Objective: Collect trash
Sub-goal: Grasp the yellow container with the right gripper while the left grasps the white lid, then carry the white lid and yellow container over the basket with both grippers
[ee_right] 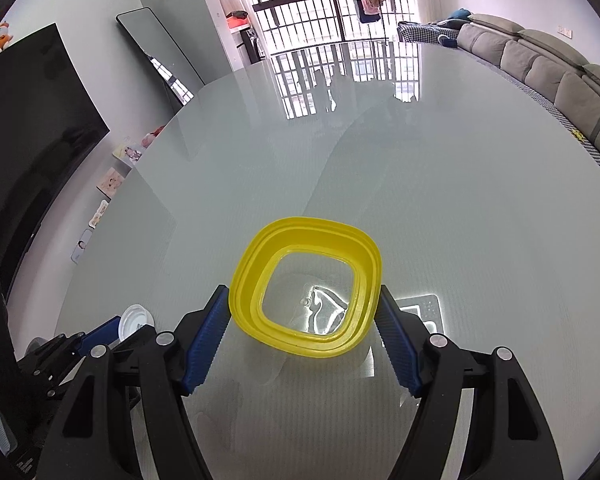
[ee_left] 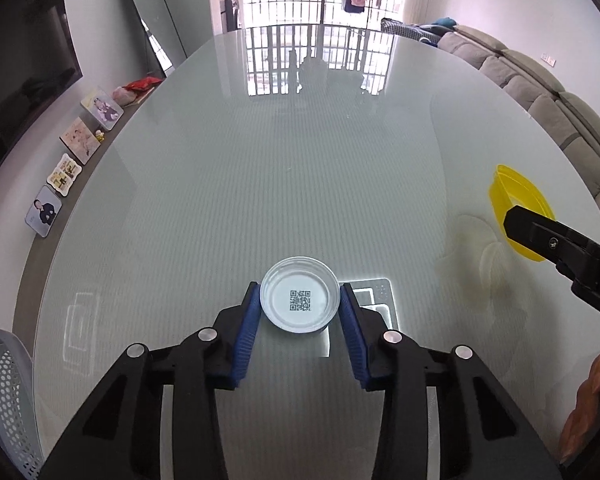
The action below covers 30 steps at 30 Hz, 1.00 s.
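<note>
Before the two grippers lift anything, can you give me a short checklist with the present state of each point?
1. Left gripper around white lid: ok, pads touch both sides.
2. Lid centred between blue pads: ok.
3. Right gripper on yellow container: ok, pads at both sides.
4. Container empty: cannot tell; the clear bottom shows only reflections.
5. Glass table ahead free: ok.
6. Trash bin in reach: cannot tell.

Two close claw-mounted views, angled down over one shared glass table [ee_left: 300,160].
</note>
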Motion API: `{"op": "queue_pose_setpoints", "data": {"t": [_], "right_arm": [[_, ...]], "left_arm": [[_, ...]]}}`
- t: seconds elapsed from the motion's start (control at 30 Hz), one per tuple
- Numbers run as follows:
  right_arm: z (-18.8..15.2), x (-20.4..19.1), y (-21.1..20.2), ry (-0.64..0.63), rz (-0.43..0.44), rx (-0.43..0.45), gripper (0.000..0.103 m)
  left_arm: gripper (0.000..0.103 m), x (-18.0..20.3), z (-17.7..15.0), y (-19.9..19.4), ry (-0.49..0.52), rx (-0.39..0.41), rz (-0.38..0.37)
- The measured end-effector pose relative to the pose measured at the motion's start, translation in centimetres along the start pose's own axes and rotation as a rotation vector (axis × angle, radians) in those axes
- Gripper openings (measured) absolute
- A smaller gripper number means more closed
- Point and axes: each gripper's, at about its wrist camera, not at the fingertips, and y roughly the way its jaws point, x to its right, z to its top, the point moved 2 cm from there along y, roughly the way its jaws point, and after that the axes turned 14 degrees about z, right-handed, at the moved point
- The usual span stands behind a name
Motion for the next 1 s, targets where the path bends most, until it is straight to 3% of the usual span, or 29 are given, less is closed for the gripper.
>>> {"op": "queue_pose_setpoints", "data": {"t": [0.2, 0.47, 0.73, 1.0], "right_arm": [[0.1, -1.2, -0.2, -0.026, 0.000, 0.002, 0.070], [-3.5, -6.9, 0.1, -0.081, 0.087, -0.050, 0.070], [-8.0, -18.2, 1.6, -0.241, 0.246, -0.120, 0.070], [-12.8, -31.4, 5.5, -0.479, 0.420, -0.252, 0.070]], "left_arm": [[0.038, -1.8, -0.7, -1.9, -0.022, 0.037, 0.000], [0.039, -8.8, -3.3, -6.4, -0.112, 0.092, 0.124], [0.039, -17.9, -8.7, -9.2, -0.213, 0.088, 0.262], [0.039, -27.4, -14.8, -9.4, -0.347, 0.016, 0.400]]}}
